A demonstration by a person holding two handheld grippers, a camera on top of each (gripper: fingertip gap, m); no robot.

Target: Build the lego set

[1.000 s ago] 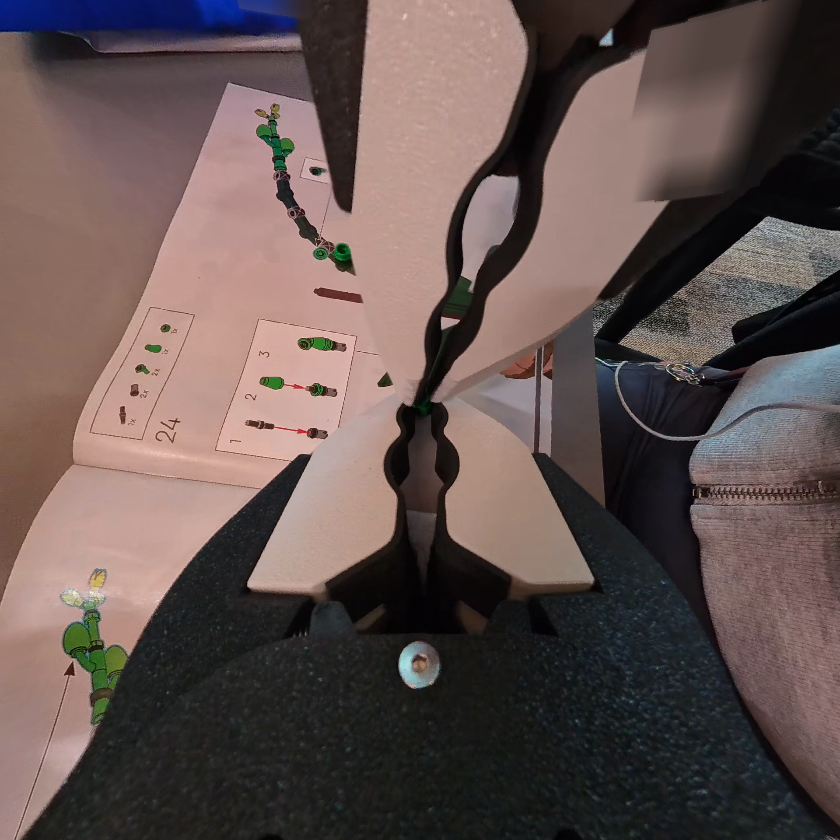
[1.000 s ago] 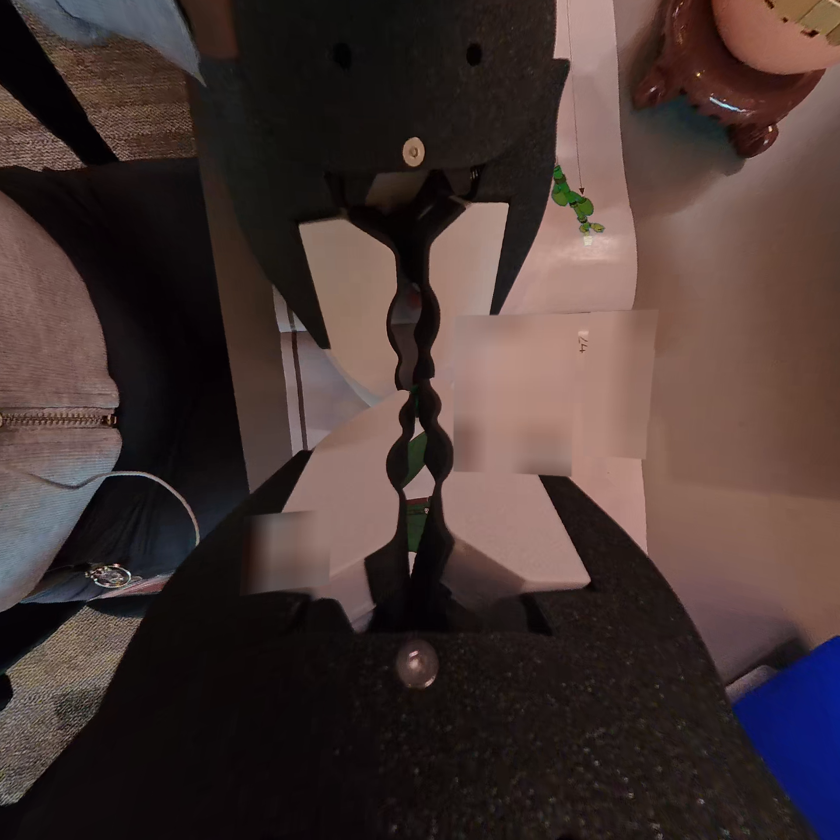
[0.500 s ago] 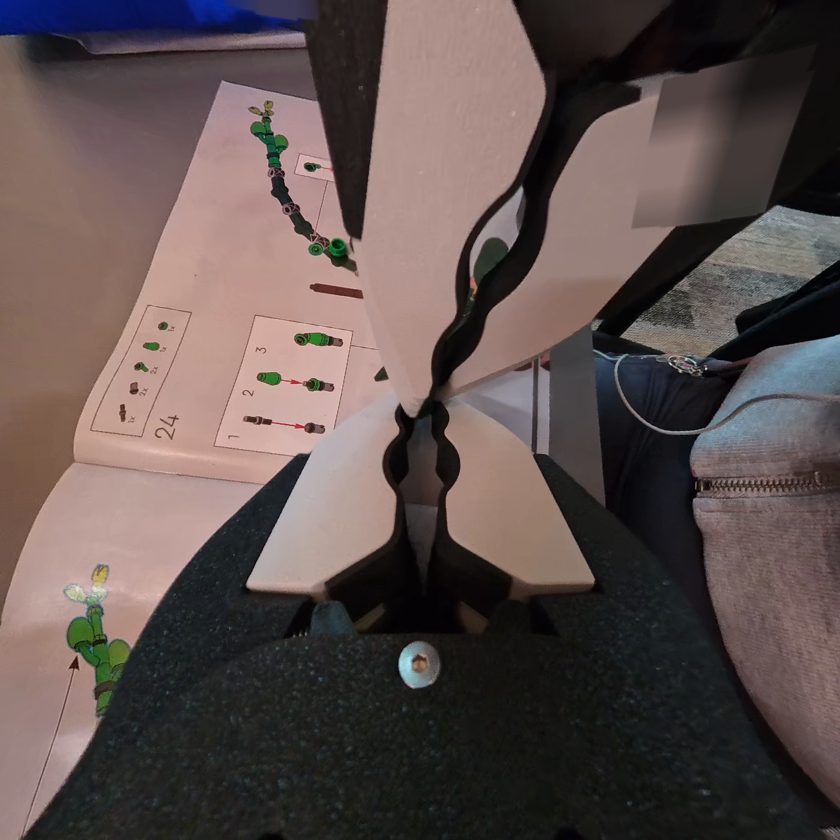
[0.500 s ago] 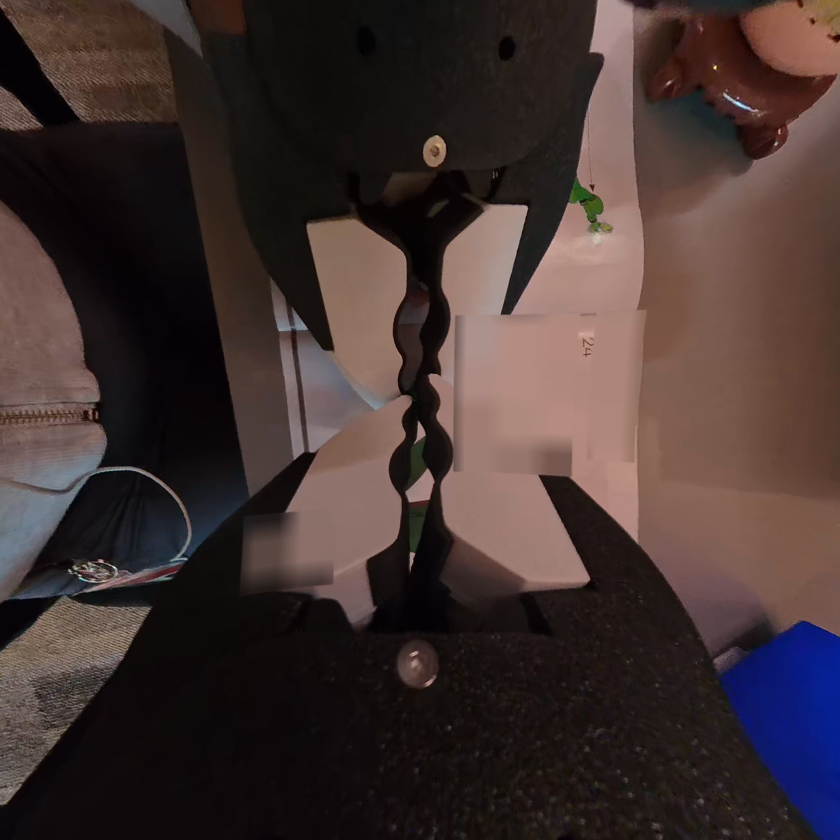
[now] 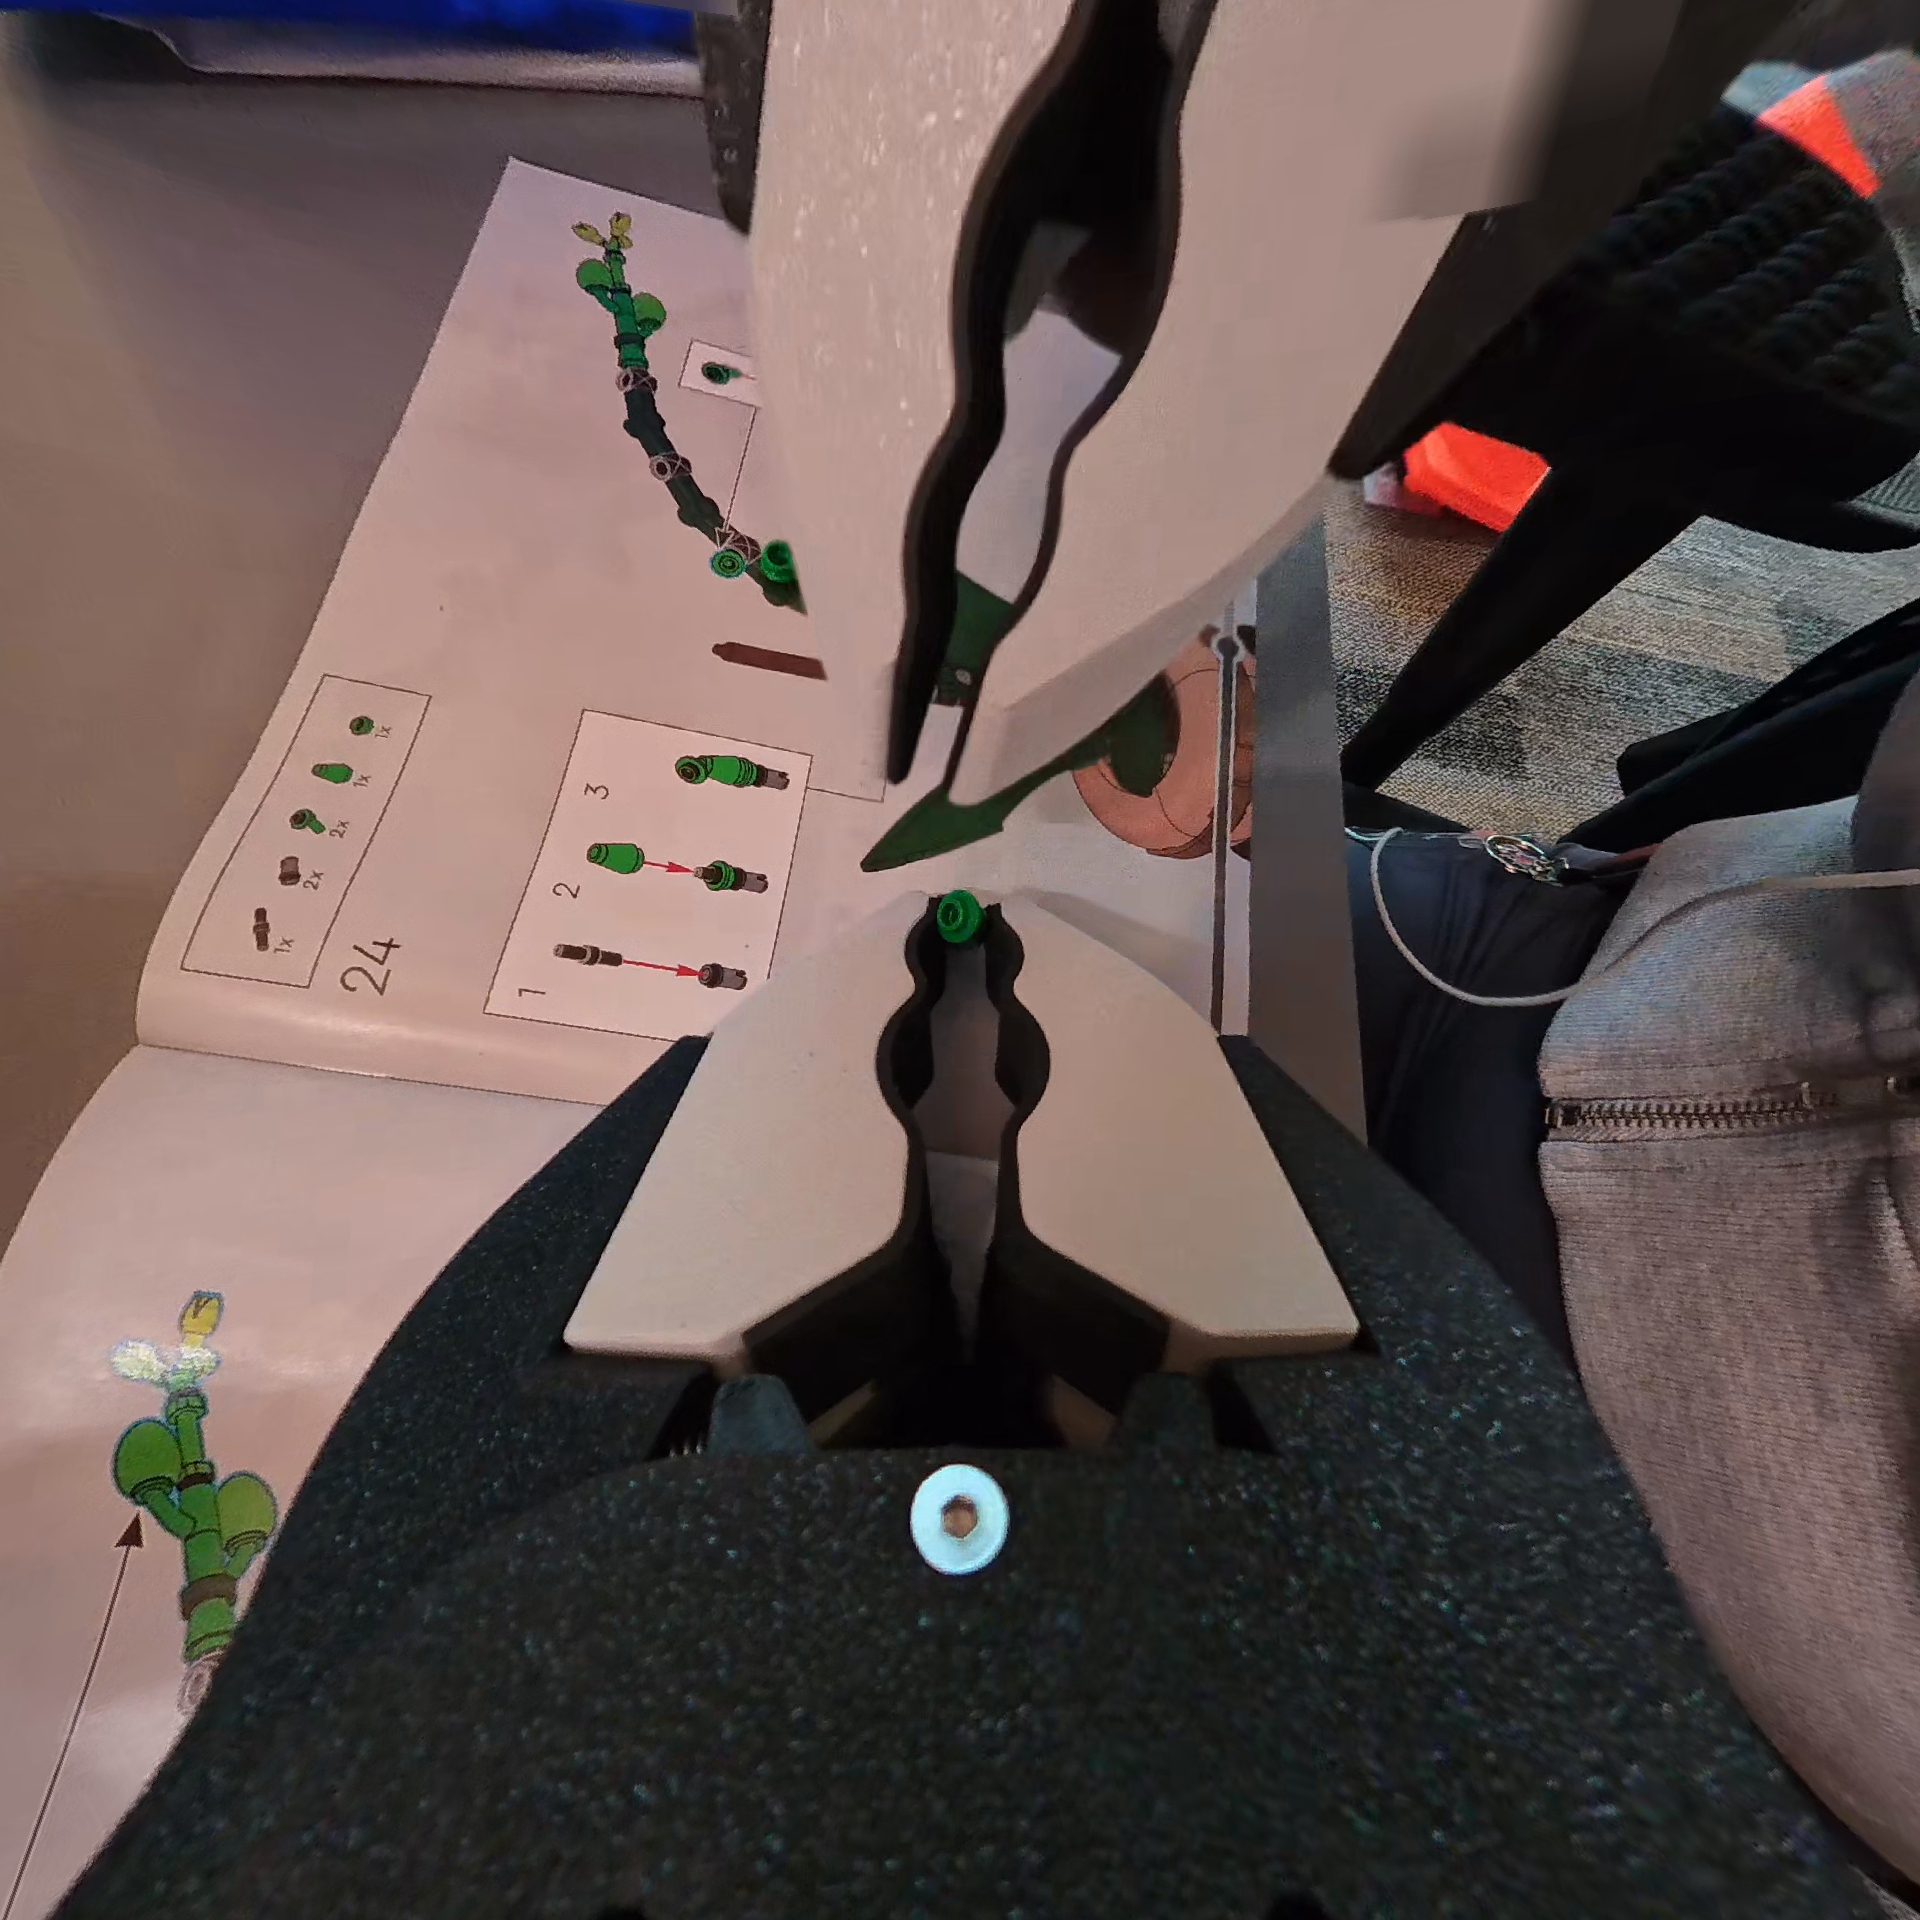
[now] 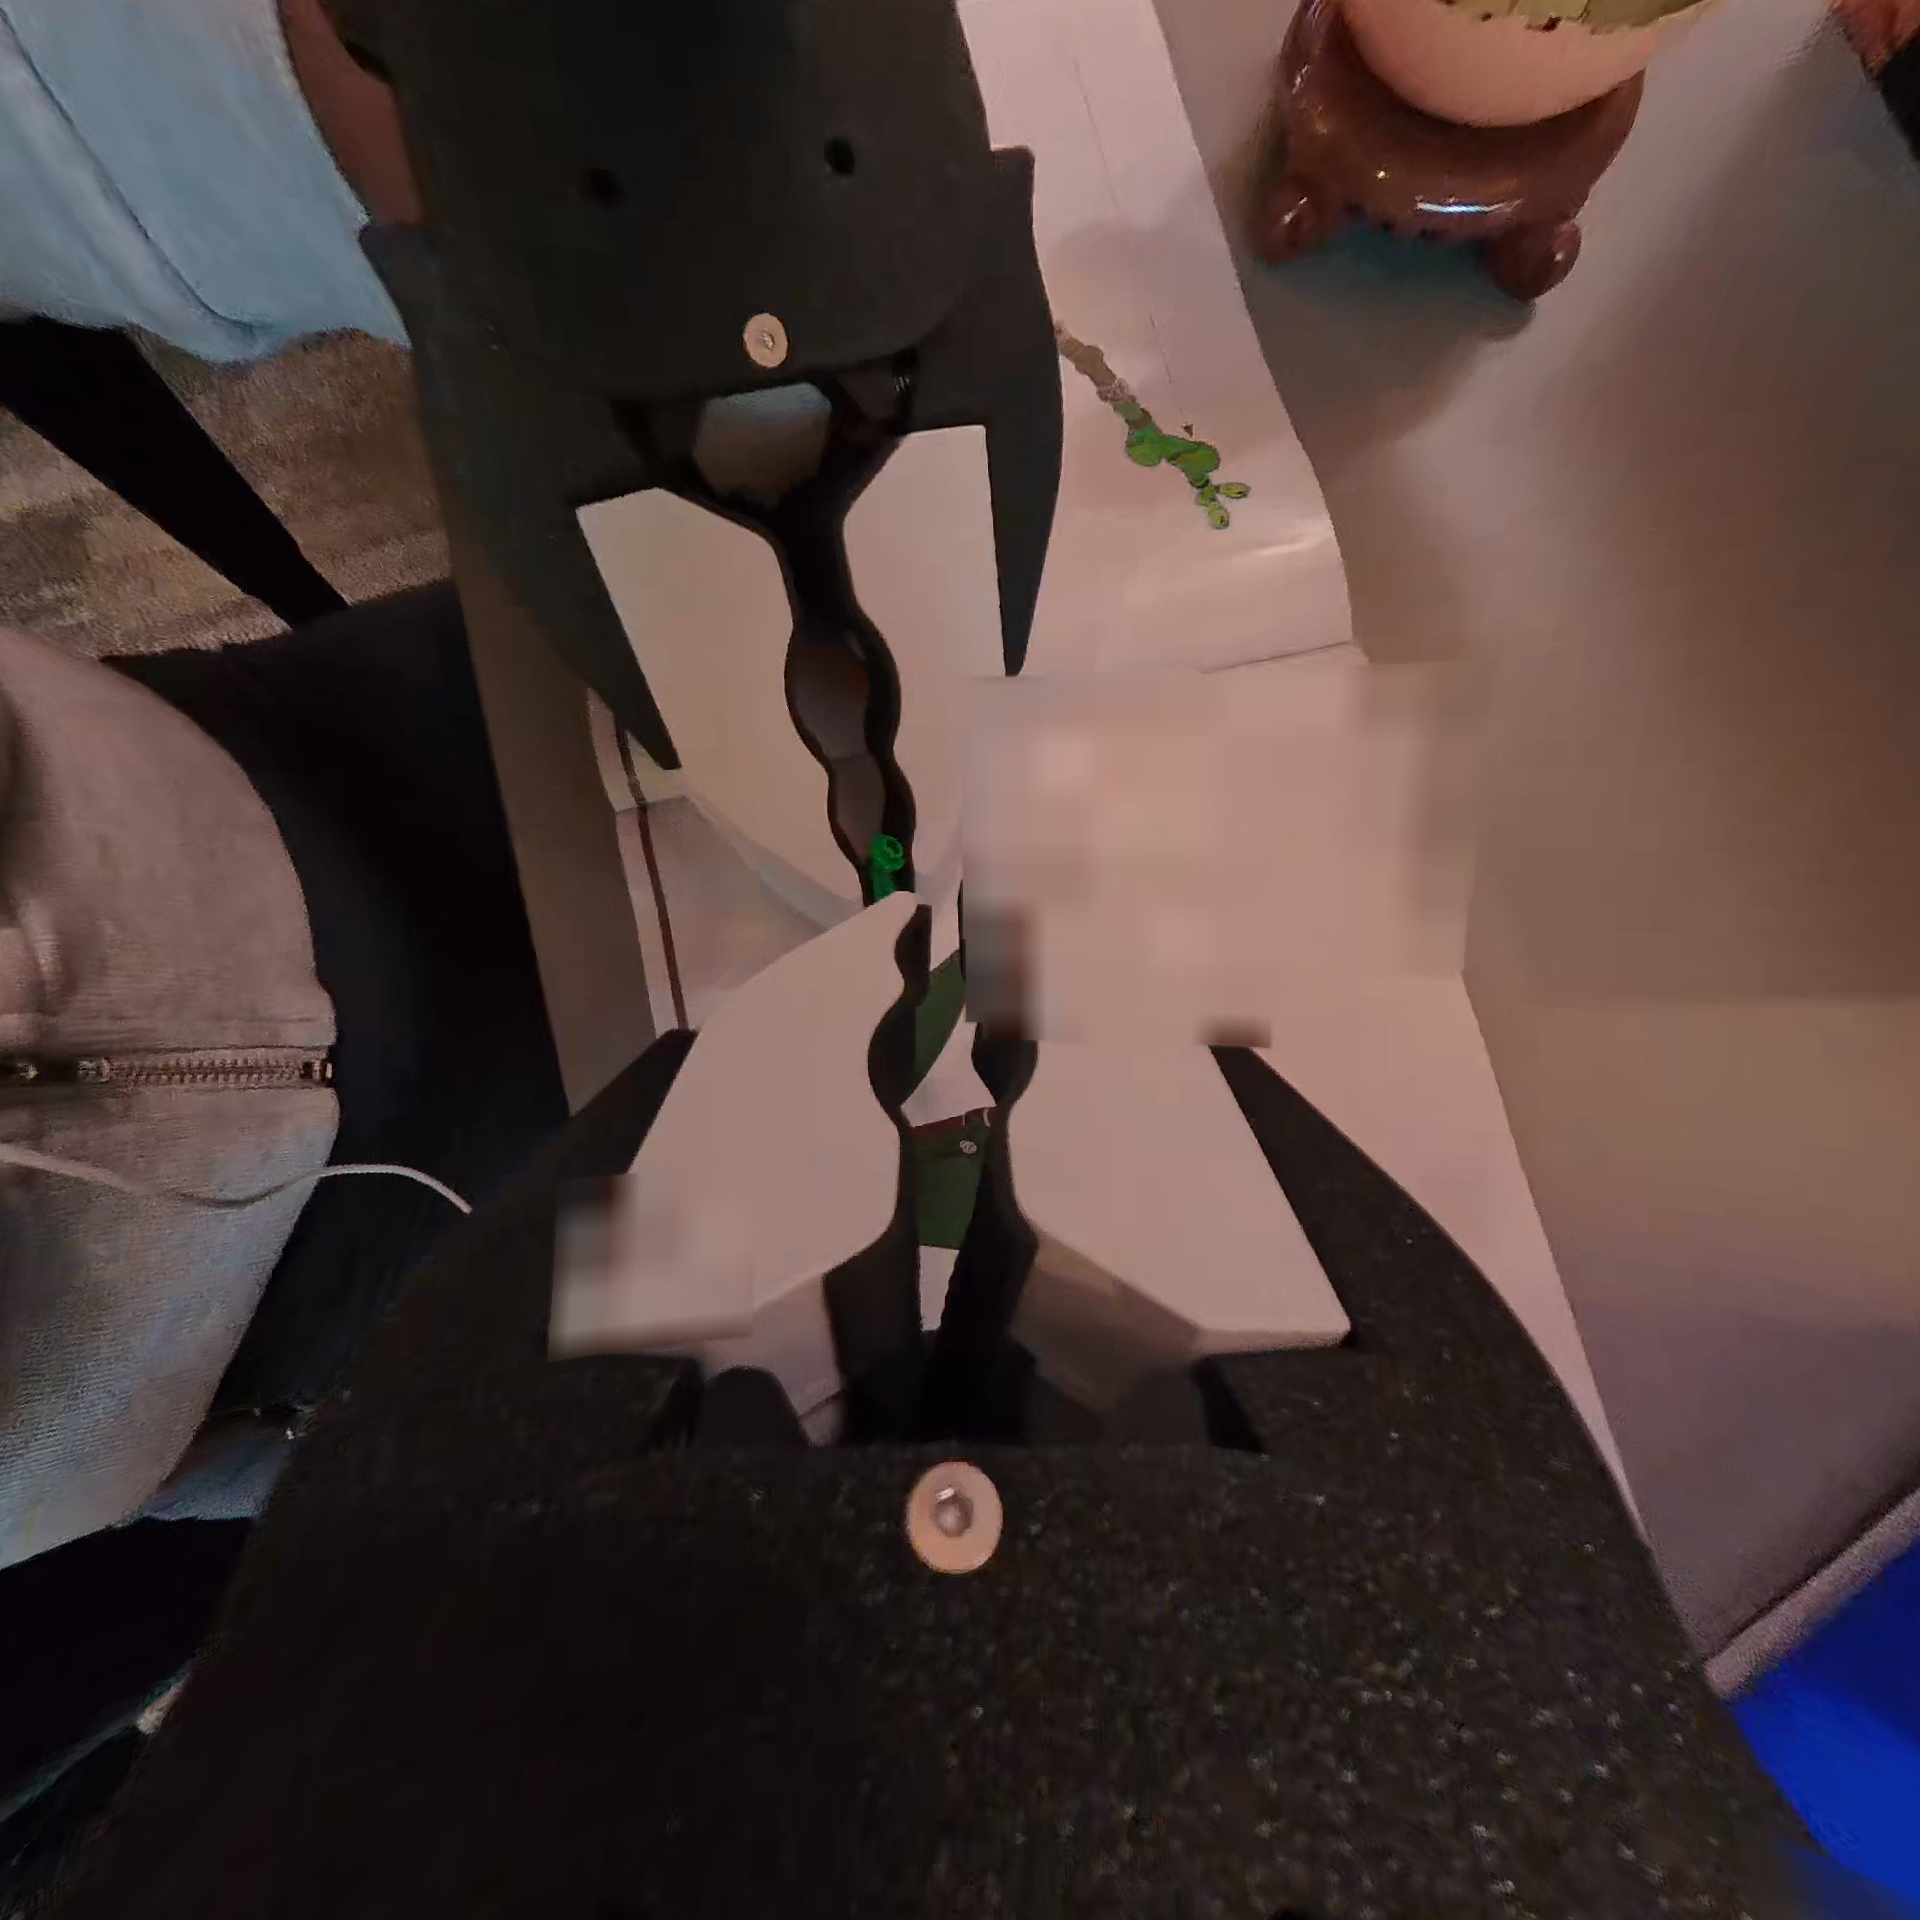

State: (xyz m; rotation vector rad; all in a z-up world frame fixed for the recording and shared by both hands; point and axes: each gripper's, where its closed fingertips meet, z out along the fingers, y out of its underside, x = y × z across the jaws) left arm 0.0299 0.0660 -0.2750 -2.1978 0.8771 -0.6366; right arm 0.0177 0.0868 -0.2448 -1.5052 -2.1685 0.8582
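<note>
One open instruction booklet (image 5: 499, 644) flat on beige tabletop (image 5: 156, 436); grey carpet (image 5: 1621, 644) beyond.

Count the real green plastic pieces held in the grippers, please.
2: a small green stud piece pinched at the left gripper tips; a dark green leaf piece in the right gripper.

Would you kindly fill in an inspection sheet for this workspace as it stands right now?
Surface: pale table under an open instruction booklet.
Job's things: small green peg; dark green leaf piece.
Clutter: brown glossy pot; blue bin.
Grippers: left gripper jaws pinch the peg; right gripper jaws grip the leaf piece, tips facing, close but apart.
Cables: thin grey cord on a person's lap.
Surroundings: grey carpet, grey zipped garment.
</note>
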